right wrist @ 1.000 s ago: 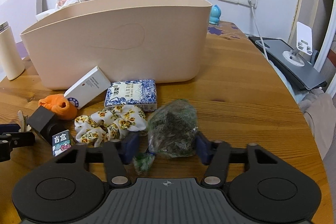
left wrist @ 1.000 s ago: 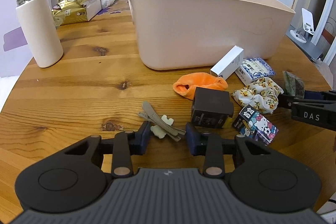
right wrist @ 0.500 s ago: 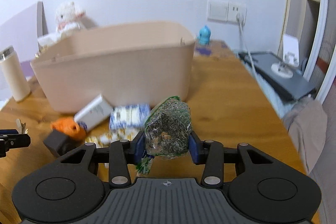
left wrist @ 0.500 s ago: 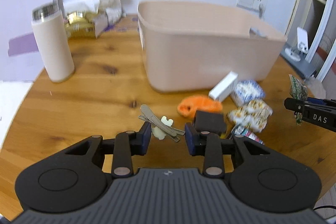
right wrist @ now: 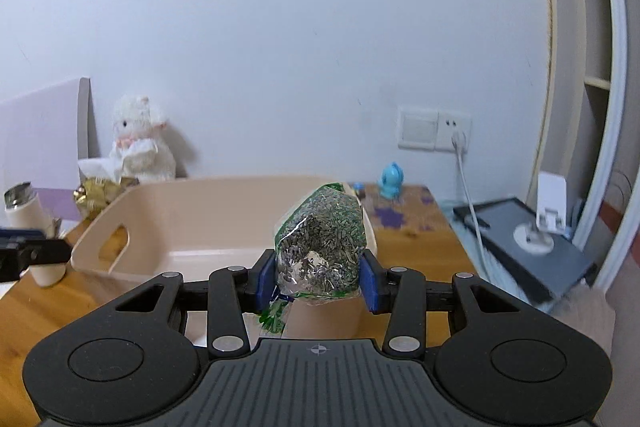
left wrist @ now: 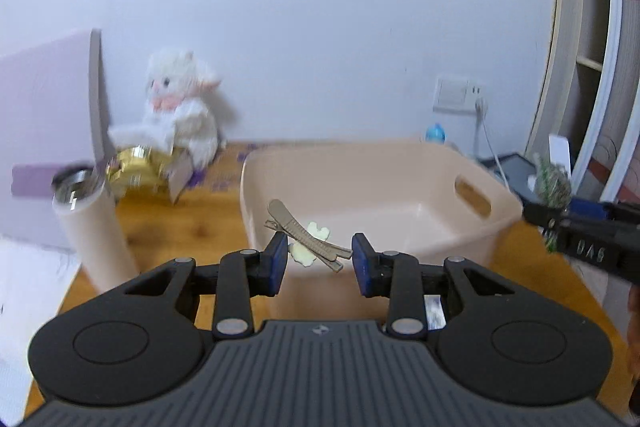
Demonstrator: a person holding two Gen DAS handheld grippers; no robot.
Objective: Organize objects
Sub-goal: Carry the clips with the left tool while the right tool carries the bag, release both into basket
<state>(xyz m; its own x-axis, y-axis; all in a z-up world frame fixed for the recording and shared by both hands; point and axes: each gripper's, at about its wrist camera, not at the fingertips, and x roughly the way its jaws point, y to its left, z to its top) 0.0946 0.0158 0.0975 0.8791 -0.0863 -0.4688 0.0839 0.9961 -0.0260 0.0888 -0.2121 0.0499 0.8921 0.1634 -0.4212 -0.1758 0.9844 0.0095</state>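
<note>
The left gripper [left wrist: 319, 255] pinches thin, stiff taupe hair clips [left wrist: 305, 235] (light, slip-prone) over the beige plastic tub's [left wrist: 404, 163] near edge; the right gripper [right wrist: 317, 277] squeezes a soft, crinkly clear bag of green bits [right wrist: 323, 247] at mid-belly.

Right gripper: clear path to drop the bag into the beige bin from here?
Probably yes. The right gripper holds the bag just short of the beige bin, above its near rim. The bin's top is open and its visible floor bare. The left gripper, holding a hair clip, approaches from the opposite side.
</note>
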